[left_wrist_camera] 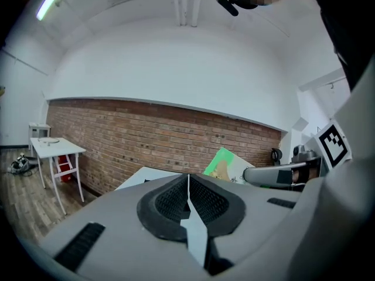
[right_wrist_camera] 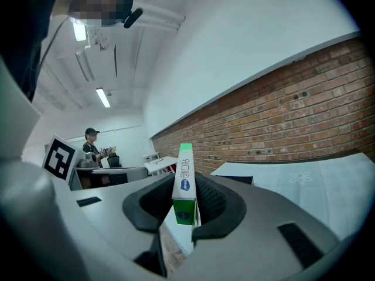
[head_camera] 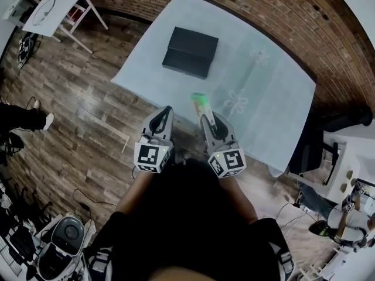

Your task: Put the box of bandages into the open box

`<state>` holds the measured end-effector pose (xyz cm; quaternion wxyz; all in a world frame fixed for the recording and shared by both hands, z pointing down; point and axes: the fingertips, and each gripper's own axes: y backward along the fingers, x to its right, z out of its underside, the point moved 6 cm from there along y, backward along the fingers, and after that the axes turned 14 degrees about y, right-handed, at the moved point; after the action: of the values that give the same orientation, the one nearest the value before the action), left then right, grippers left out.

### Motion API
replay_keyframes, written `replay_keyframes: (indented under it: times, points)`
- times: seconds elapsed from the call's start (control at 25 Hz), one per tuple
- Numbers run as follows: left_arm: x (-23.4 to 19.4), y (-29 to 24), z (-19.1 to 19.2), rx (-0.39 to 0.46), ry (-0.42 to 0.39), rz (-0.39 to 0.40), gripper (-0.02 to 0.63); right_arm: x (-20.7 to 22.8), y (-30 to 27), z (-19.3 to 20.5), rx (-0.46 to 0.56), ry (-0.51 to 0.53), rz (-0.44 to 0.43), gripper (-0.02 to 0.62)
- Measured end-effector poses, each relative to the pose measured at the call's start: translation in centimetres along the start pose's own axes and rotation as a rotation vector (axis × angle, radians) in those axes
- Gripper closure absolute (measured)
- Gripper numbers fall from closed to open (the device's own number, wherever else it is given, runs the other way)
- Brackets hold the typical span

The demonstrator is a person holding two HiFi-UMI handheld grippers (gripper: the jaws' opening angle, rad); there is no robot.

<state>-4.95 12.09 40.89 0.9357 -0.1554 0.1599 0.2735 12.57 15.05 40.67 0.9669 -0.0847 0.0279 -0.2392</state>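
Observation:
The box of bandages is green and white, and my right gripper is shut on it just over the near edge of the cloth-covered table. In the right gripper view the box of bandages stands on edge between the jaws. A black box lies farther back on the table, well apart from both grippers. My left gripper hangs beside the right one, off the table's edge. In the left gripper view its jaws are shut with nothing between them, and the green box shows to the right.
A white folding table stands at the far left by the brick wall. Someone's legs show at the left edge. Cables and equipment lie on the wooden floor at lower left. A black chair sits right of the table.

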Motion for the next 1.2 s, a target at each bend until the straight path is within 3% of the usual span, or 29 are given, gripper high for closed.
replay_keyframes:
  times: [0.44, 0.68, 1.2]
  points:
    - [-8.9, -7.1, -5.0, -0.017, -0.004, 0.078, 0.569, 0.6, -10.3, -1.0, -0.048, 0.007, 0.050, 0.486]
    - [-11.2, -9.8, -6.0, -0.046, 0.001, 0.128, 0.571, 1.6, -13.5, -0.9, -0.077, 0.012, 0.083, 0.487]
    - [-12.7, -14.7, -5.7, -0.071, 0.037, 0.081, 0.571, 5.2, -17.2, 1.4, -0.138, 0.019, 0.008, 0.486]
